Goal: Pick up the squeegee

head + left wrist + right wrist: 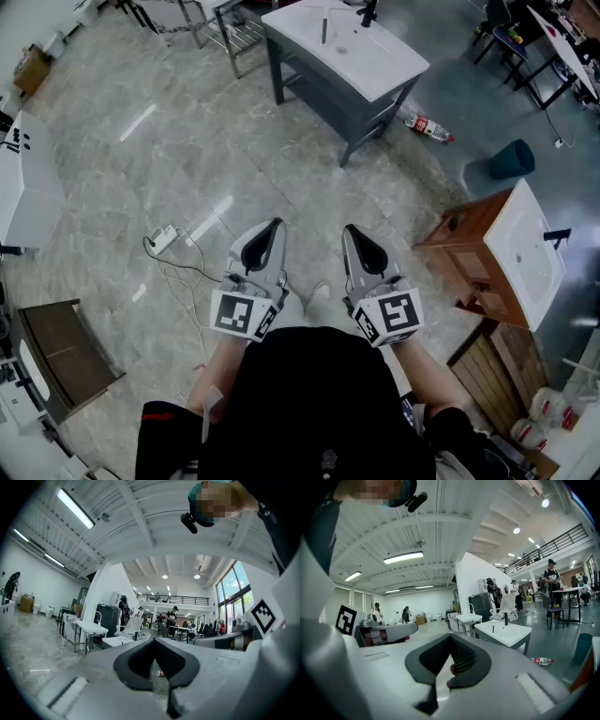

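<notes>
Both grippers are held close to my body, side by side and pointing forward over the grey floor. The left gripper [274, 227] [154, 640] has its jaws together with nothing between them. The right gripper [350, 231] [450, 637] is also shut and empty. Ahead stands a white sink top on a grey stand [342, 52] [506, 633], well beyond both grippers. A thin dark tool [324, 28], possibly the squeegee, lies on that top next to a black faucet [367, 11]. It is too small to make out clearly.
A plastic bottle [427, 126] lies on the floor right of the grey stand, and a teal bin [511, 159] sits further right. A wooden vanity with a white basin [487, 258] is close on my right. A power strip with cable [164, 239] lies left.
</notes>
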Available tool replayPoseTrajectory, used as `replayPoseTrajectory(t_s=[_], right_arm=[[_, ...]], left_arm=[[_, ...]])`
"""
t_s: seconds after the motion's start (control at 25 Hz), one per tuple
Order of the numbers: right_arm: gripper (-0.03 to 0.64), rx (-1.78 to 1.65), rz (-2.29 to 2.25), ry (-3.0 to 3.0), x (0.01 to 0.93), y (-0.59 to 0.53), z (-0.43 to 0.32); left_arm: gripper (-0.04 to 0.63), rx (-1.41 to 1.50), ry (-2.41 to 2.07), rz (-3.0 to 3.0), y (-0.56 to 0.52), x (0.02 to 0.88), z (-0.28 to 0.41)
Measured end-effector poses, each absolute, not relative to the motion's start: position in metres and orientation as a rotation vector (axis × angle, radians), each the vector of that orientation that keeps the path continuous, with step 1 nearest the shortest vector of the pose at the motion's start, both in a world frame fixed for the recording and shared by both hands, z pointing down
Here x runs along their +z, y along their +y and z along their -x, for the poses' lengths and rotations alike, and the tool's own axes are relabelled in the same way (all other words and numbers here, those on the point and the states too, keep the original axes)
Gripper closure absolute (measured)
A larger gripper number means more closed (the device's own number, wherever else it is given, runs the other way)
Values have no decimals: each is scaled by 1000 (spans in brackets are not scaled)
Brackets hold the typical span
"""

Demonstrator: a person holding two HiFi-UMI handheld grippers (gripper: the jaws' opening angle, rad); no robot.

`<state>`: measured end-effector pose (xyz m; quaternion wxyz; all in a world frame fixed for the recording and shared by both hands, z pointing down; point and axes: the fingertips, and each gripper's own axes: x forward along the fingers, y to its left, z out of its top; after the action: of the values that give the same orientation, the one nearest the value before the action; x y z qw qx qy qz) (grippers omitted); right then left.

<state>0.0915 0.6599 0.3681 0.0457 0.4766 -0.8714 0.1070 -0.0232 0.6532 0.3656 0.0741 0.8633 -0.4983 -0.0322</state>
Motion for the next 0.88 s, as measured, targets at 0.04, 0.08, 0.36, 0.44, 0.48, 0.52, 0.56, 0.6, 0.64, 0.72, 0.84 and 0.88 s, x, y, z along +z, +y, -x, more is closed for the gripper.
replayPoseTrajectory(t_s=[0.04,0.08,0.36,0.44,0.48,0.52,0.56,0.6,0.64,0.72,0.84,0.88], right_arm=[[615,327,-1445,-2661,369,658,-86],[615,327,-1435,-2662,369,656,-79],[615,313,-1393,-2669,368,648,-39],[615,305,-1378,-2672,368,646,-27],[616,303,-1371,-2673,367,646,-21],[615,300,-1367,-2675,367,646,-15],[615,298,-1364,-2676,366,645,-9],[616,294,-1364,-2677,365,644,-4],[616,288,-1366,-2679,365,643,2],[615,277,-1376,-2683,365,641,10],[615,282,-1397,-2691,366,641,21],[615,284,-1407,-2693,366,641,24]], left_arm=[[594,-101,-1503,-2589,651,364,28],[594,-105,-1510,-2587,648,363,34],[594,-117,-1532,-2565,644,365,71],[594,-116,-1539,-2561,644,367,82],[594,-115,-1541,-2561,643,367,86],[594,-114,-1540,-2561,643,367,91],[594,-115,-1538,-2562,642,367,95],[594,-118,-1536,-2564,641,366,99],[594,-122,-1533,-2567,640,366,104],[594,-131,-1527,-2579,638,365,111],[594,-138,-1513,-2596,636,365,120],[594,-138,-1508,-2602,635,364,124]])
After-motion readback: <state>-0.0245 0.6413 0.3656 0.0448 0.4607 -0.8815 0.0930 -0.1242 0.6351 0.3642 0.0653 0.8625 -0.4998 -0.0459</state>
